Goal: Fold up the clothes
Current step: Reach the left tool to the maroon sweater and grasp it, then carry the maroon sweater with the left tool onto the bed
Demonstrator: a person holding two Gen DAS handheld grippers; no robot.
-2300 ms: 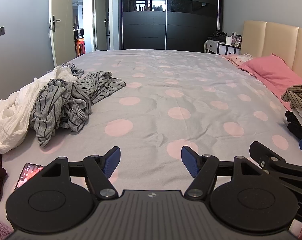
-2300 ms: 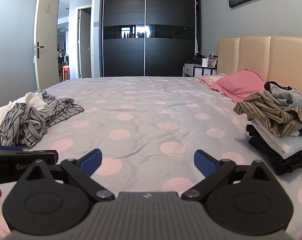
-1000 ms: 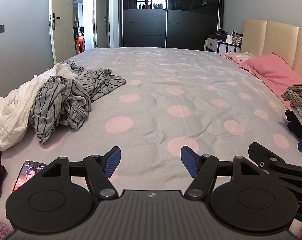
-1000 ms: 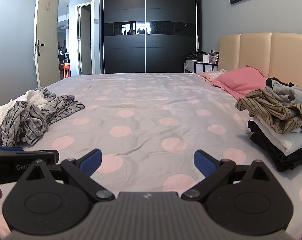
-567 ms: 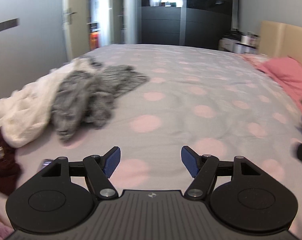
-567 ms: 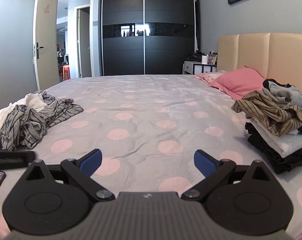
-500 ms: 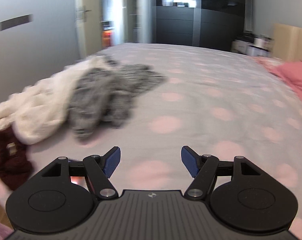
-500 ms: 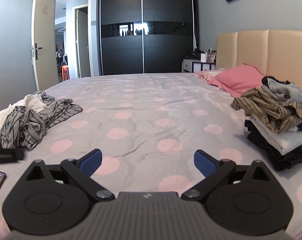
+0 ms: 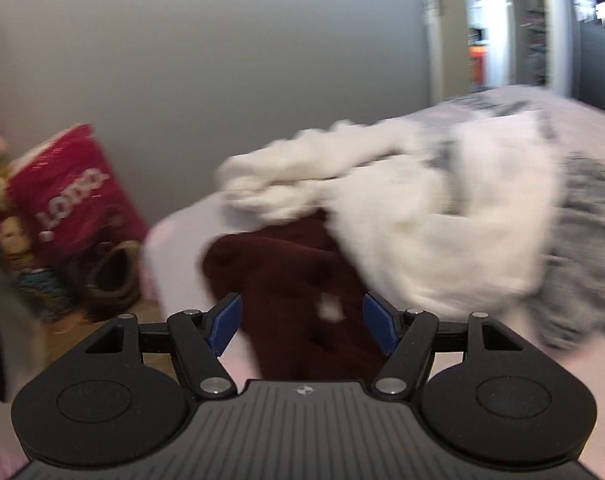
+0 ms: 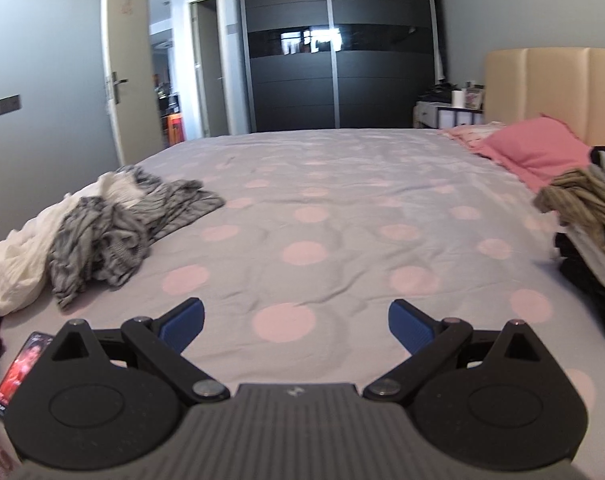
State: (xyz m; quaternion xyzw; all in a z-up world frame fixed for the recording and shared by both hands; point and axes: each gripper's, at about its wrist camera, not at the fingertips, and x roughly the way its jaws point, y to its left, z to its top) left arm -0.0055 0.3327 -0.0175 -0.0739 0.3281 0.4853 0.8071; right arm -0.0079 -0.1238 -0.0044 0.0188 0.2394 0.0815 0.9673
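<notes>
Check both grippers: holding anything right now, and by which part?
Nothing held. Left gripper is open, aimed at the dark red garment, pads not on it. Right gripper is open over the bedspread.

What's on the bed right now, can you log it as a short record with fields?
left tool: open, aimed at dark red garment
right tool: open, nothing between the fingers
unfolded pile: white garment, grey striped clothes
stack of clothes: by pink pillow
phone: on bed edge
</notes>
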